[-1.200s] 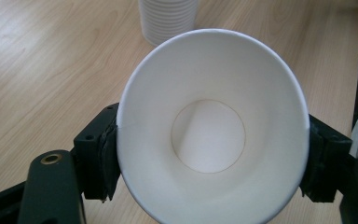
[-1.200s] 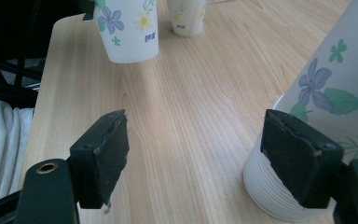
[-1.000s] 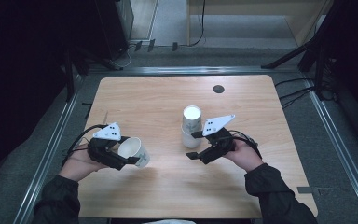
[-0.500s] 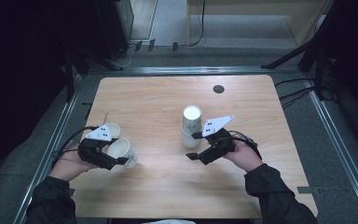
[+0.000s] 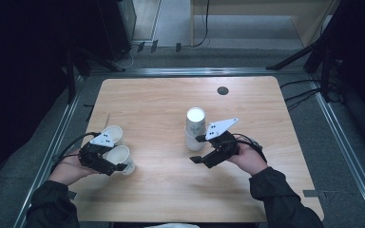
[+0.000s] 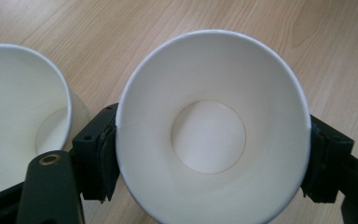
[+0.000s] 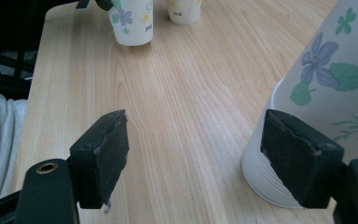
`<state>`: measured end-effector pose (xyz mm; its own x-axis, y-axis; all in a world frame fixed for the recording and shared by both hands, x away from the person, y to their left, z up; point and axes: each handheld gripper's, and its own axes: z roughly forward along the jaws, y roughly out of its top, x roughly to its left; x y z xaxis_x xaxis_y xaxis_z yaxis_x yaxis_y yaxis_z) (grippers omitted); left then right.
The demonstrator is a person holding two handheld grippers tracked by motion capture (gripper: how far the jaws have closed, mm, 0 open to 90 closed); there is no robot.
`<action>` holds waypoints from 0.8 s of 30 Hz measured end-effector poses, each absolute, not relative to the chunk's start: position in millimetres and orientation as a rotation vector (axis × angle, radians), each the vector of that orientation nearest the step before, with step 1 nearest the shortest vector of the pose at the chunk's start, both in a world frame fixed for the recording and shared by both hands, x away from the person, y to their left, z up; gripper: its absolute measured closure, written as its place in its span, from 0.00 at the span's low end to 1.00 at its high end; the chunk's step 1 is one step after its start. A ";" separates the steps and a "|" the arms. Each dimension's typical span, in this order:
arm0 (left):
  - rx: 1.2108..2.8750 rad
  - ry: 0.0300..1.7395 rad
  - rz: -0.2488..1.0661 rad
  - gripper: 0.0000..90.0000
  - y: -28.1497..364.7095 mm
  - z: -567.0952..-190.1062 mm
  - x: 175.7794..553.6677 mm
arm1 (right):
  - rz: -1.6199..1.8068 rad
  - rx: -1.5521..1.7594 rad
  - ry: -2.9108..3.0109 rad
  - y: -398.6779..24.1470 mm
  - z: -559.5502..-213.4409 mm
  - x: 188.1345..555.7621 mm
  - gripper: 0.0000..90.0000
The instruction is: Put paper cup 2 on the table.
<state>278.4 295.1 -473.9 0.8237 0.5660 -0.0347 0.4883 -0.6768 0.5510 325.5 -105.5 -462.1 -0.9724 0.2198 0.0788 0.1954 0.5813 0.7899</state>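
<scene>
- The left gripper [image 5: 121, 166] is pinching a white paper cup with a flower print [image 6: 213, 126] across its rim, one pad on each side, mouth toward that gripper's camera. It sits low over the pale wooden worktop [image 5: 161, 99] near the left edge, just beside a second open white paper cup [image 5: 112, 133].
- The right gripper [image 5: 197, 149] hangs spread with nothing between its pads, right next to the upturned stack of flowered paper cups [image 5: 195, 128] in the middle of the worktop.
- The risk, I'd say: the held cup's rim is already squeezed into an oval. More pressure could crease the thin wall; less, and it may slip out tilted and roll.
- It could also knock its neighbour over, since the two are so close.
- The right gripper's near pad could nudge the stack if that hand drifts.
- Against a second ago: the left hand has carried its cup down and toward the left edge, next to the second cup. The right hand and the stack are unchanged.
</scene>
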 end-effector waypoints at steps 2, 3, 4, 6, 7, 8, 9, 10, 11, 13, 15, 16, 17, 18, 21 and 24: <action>2.449 0.778 0.184 0.24 296.0 -474.7 278.6 | 1.377 0.364 2.770 -105.5 -462.1 325.4 0.26; 2.454 0.783 0.182 0.24 297.6 -476.6 278.9 | 1.375 0.366 2.770 -105.5 -462.1 325.3 0.26; 2.459 0.783 0.181 0.24 298.2 -477.6 279.1 | 1.375 0.366 2.770 -105.5 -462.1 325.3 0.26; 2.464 0.786 0.175 0.24 298.6 -478.6 279.2 | 1.376 0.365 2.769 -105.6 -462.1 325.5 0.26; 2.471 0.785 0.170 0.24 299.0 -480.4 279.2 | 1.375 0.365 2.771 -105.6 -462.2 325.6 0.26; 2.473 0.783 0.166 0.24 299.2 -481.2 279.2 | 1.372 0.363 2.771 -105.7 -462.3 325.7 0.26; 2.475 0.784 0.161 0.24 299.3 -482.0 279.2 | 1.371 0.364 2.771 -105.8 -462.3 325.8 0.26; 2.480 0.786 0.163 0.24 299.4 -482.6 279.4 | 1.372 0.365 2.771 -105.8 -462.4 325.8 0.26; 2.481 0.789 0.161 0.24 299.3 -483.2 279.3 | 1.371 0.365 2.770 -105.9 -462.3 325.8 0.26; 2.483 0.790 0.162 0.24 298.9 -483.5 279.2 | 1.372 0.364 2.771 -105.9 -462.3 325.8 0.26; 2.486 0.786 0.160 0.23 298.2 -483.4 279.5 | 1.373 0.363 2.771 -105.8 -462.3 325.8 0.26; 2.485 0.785 0.162 0.23 297.7 -483.5 279.3 | 1.373 0.363 2.771 -105.8 -462.3 325.8 0.26; 2.486 0.783 0.162 0.23 297.4 -483.6 279.2 | 1.372 0.362 2.771 -105.7 -462.4 325.8 0.26; 2.487 0.781 0.161 0.23 297.2 -483.6 279.2 | 1.371 0.360 2.772 -105.6 -462.4 325.8 0.26; 2.489 0.778 0.160 0.23 296.9 -483.7 279.1 | 1.371 0.356 2.771 -105.4 -462.6 325.8 0.26; 2.490 0.778 0.160 0.23 296.6 -483.6 279.3 | 1.368 0.356 2.775 -105.1 -462.7 325.5 0.26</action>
<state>279.3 296.6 -483.6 0.8278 0.5595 -0.0409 0.4976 -0.6987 0.5140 325.5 -105.1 -462.7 -0.9735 0.2153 0.0765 0.1918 0.5880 0.7858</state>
